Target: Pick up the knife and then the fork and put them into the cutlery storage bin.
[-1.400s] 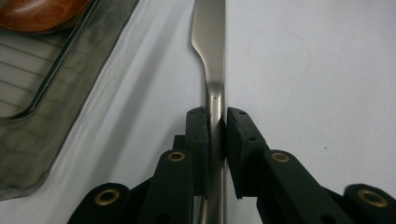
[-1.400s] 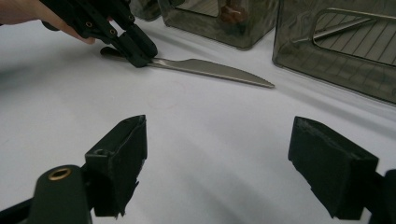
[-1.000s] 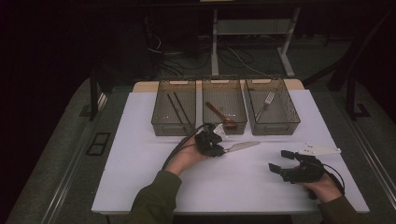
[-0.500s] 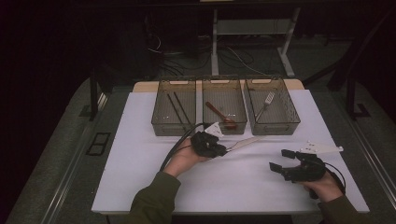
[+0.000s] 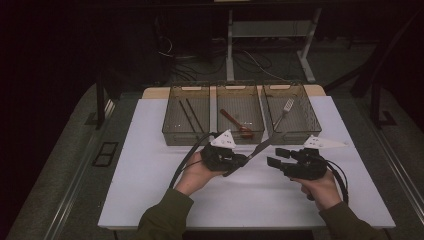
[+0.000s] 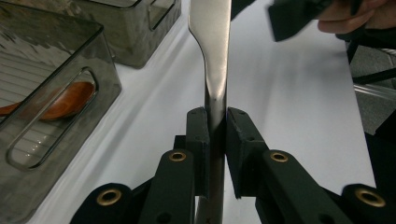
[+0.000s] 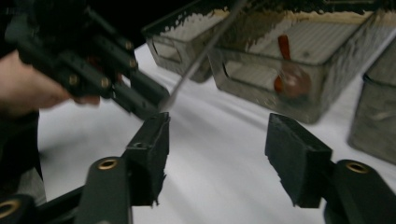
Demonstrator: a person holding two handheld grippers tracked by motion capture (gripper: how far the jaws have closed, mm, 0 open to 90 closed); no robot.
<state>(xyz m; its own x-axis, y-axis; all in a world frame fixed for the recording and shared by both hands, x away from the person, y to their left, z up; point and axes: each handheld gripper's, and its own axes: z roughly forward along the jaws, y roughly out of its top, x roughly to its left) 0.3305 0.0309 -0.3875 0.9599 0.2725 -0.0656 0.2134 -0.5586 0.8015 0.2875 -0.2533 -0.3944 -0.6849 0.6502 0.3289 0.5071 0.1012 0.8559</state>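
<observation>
My left gripper [image 5: 239, 160] is shut on the handle of a metal table knife [image 5: 261, 146], held above the white tabletop with the blade slanting toward the bins. In the left gripper view both pads [image 6: 199, 128] clamp the knife [image 6: 212, 56] upright. My right gripper [image 5: 278, 156] hovers just right of the knife. Its jaws have just been closing, and in the right gripper view [image 7: 217, 135] a wide gap with nothing in it still separates them. That view also has the left gripper [image 7: 93, 70] and the knife [image 7: 201, 51] at upper left.
Three smoked-plastic bins stand in a row at the back of the table [image 5: 150, 200]. The left bin [image 5: 186, 141] holds dark chopsticks [image 5: 190, 115], the middle bin [image 5: 240, 86] a wooden spoon [image 5: 235, 121], the right bin [image 5: 316, 120] a fork [image 5: 286, 107].
The left gripper has lifted the knife off the table and carried it up and to the right. The right gripper has moved left toward it, with its jaws narrower.
</observation>
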